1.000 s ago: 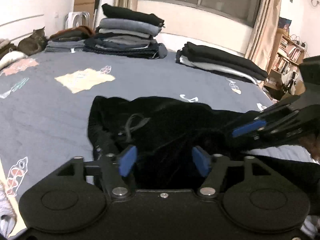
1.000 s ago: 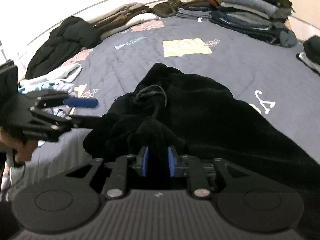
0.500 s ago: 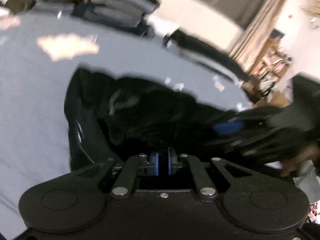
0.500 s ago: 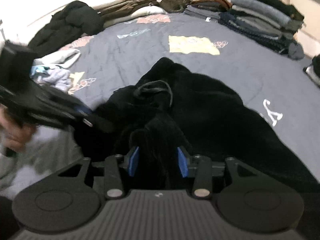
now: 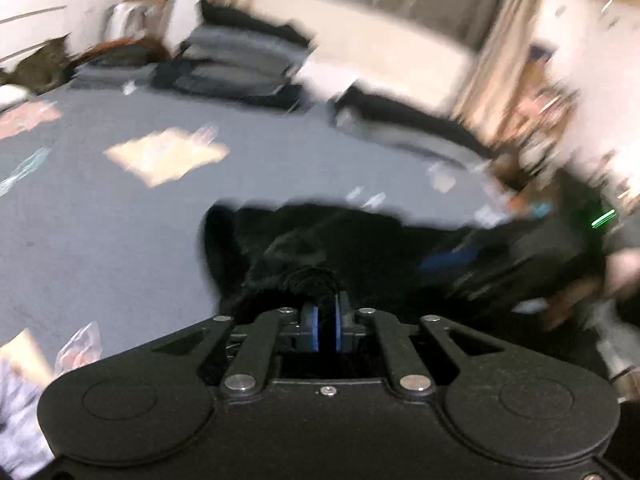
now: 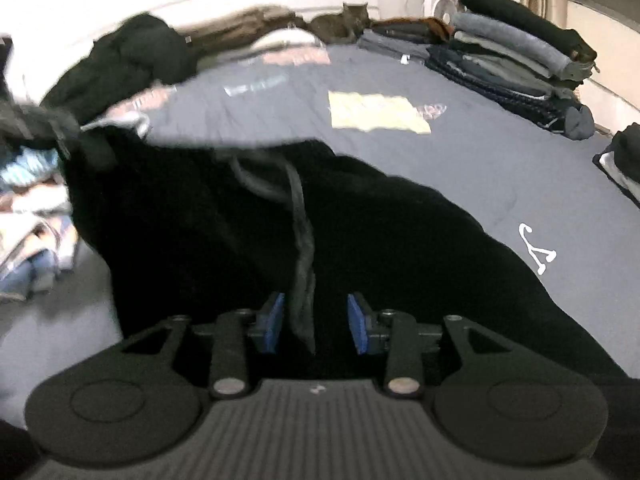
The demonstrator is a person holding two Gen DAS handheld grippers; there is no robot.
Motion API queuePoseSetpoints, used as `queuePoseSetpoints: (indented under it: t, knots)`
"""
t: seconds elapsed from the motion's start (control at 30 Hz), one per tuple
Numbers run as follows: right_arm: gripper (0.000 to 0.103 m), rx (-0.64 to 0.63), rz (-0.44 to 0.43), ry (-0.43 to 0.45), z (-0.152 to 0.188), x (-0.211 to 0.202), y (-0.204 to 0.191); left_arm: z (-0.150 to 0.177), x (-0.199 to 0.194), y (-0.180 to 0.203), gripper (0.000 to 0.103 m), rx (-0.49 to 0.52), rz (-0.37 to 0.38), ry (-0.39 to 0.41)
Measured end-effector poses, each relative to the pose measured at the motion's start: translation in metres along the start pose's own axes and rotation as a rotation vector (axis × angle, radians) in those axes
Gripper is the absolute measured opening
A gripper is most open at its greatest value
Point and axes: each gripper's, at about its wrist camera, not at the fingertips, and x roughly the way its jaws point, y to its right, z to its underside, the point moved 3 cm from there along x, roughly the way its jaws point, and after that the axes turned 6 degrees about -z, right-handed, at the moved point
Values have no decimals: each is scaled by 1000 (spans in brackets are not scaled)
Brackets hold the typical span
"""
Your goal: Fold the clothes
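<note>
- My left gripper [image 5: 326, 326] has its blue pads nearly together, pinching a bunched fold of the black garment [image 5: 304, 240].
- The left wrist view is smeared with blur, so finer detail of that fold is beyond me.
- My right gripper [image 6: 316, 322] has its pads parted, a clear gap between them; a grey drawstring [image 6: 300, 240] hangs down through that gap, and neither pad presses on it that I can see.
- The garment [image 6: 240, 240] lies spread on the grey bedspread [image 6: 500, 168], filling the near middle of the right wrist view, its upper left corner drawn up toward the left edge.
- In the left view my right gripper [image 5: 452, 258] shows as a blurred dark shape at the garment's right side.
- A stack [image 6: 520, 60] of folded clothes sits at the far edge of the bed, a cat [image 6: 344, 24] beside it.
- A loose pile [image 6: 32, 216] of light clothes lies just left of the garment.
</note>
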Motion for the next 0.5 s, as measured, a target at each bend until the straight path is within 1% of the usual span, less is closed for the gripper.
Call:
queuePoseSetpoints:
  t: [0.1, 0.13, 0.17, 0.23, 0.3, 0.4, 0.47, 0.5]
  knots:
    - [37, -4, -15, 4, 3, -8, -5, 9, -7, 1, 23, 8, -40, -18]
    - [37, -5, -20, 1, 4, -9, -5, 12, -9, 2, 32, 11, -53, -23]
    - [37, -9, -20, -10, 7, -8, -5, 15, -11, 2, 35, 14, -67, -29]
    - [37, 3, -28, -23, 11, -4, -5, 21, -15, 3, 37, 19, -93, -41]
    - [37, 29, -57, -14, 14, -2, -7, 20, -20, 22, 37, 50, -48, -31]
    - [37, 46, -99, 2, 13, 4, -11, 30, 2, 63, 37, 152, 33, -55]
    - [37, 82, -115, 6, 13, 6, -10, 43, 26, 85, 37, 191, 78, -103]
    - [37, 104, -117, 6, 12, 7, -8, 51, 37, 90, 37, 196, 95, -126]
